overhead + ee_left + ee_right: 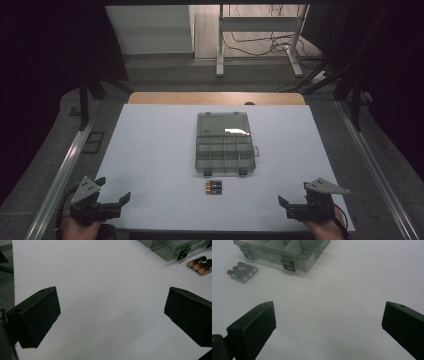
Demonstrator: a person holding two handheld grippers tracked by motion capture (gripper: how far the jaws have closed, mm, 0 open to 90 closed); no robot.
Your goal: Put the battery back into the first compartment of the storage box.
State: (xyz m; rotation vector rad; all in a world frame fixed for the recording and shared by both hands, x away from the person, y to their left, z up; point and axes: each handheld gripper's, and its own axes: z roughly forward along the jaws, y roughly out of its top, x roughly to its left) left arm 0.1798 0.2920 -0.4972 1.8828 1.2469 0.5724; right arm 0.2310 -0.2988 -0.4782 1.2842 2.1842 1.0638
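While both grippers gape, 3 batteries [214, 187] beside open organizer box [224, 144]

The compartment box [225, 143] lies mid-table [150, 150]; three batteries [214, 187] lie just before it, side by side.

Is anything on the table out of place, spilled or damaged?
Nothing stands out. The organizer box lies open and square to the table, three batteries lie neatly side by side before it, and neither looks damaged.
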